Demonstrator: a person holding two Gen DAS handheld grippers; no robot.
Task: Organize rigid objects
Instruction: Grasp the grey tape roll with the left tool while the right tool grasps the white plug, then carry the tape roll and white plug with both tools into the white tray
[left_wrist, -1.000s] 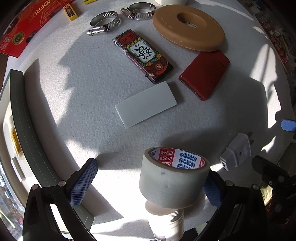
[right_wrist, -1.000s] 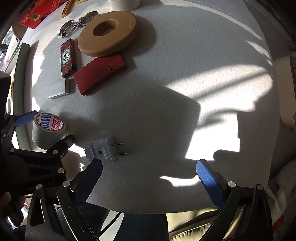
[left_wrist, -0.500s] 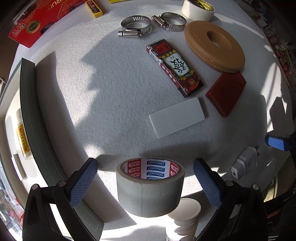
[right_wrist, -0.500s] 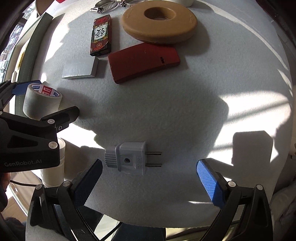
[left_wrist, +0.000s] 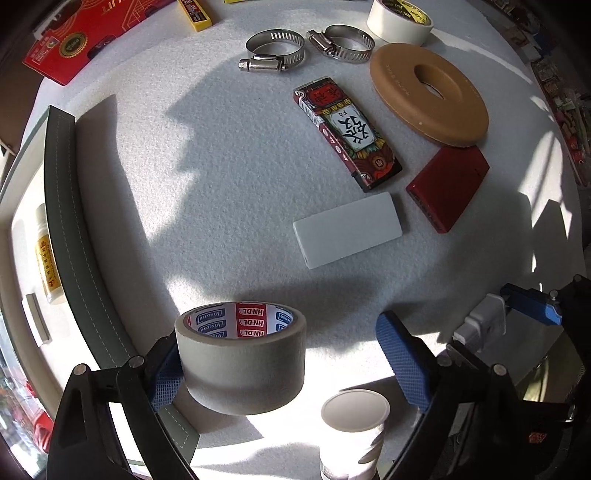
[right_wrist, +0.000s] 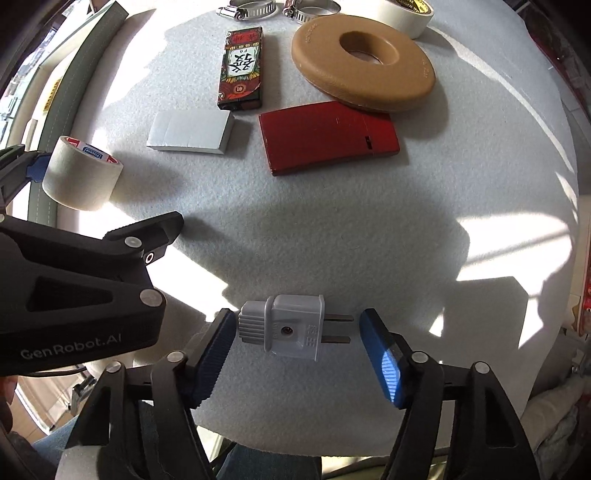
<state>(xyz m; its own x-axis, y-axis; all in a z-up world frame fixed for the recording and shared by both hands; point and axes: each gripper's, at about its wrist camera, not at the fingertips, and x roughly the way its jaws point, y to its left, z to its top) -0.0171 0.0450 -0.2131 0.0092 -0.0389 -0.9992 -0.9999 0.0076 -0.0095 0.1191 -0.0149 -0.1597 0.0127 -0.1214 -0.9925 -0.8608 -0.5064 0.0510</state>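
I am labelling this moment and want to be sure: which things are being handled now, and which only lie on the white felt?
Being handled:
- grey roll of tape, between the left tongs, one pad touching
- grey two-pin plastic plug, between the closing right tongs

Only lying there:
- tan foam ring
- flat red case
- white rectangular block
- two steel hose clamps

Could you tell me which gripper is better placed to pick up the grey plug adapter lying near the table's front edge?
Right. The right gripper straddles the grey plug adapter, its fingers having just been closing around it. The left gripper sits at the grey tape roll instead.
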